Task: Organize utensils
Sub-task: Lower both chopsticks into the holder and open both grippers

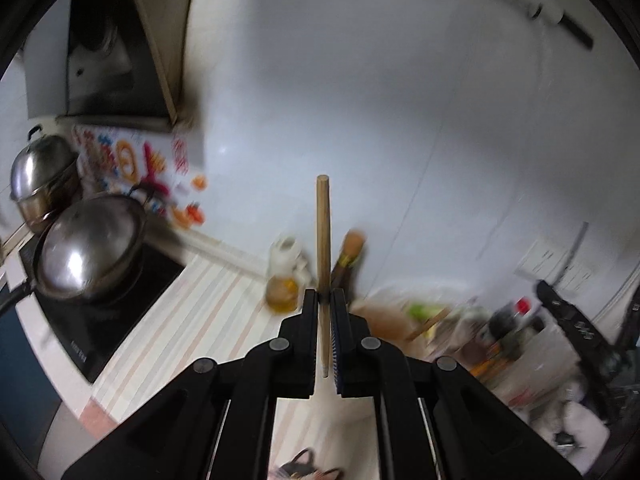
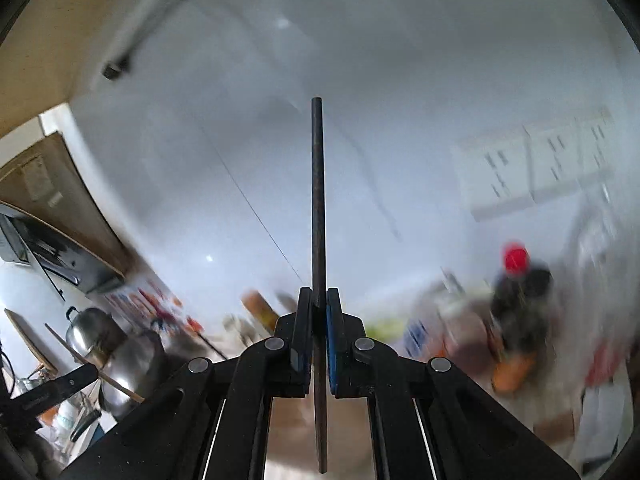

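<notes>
A: We checked the left wrist view for text. The poster [image 1: 136,160] behind the pots carries red and orange marks, too smeared by motion blur for us to read.

B: Agreed. We also see a faint light mark on the front edge of the cooktop [image 1: 82,346]. It looks like a brand, but we cannot make out its letters.

A: In the right wrist view, the white panels [image 2: 532,168] on the wall show dark marks. We cannot tell whether those are print. The bottle with the red cap [image 2: 516,260] is blurred, label unreadable.

B: We log it: nothing legible in either view.
</notes>
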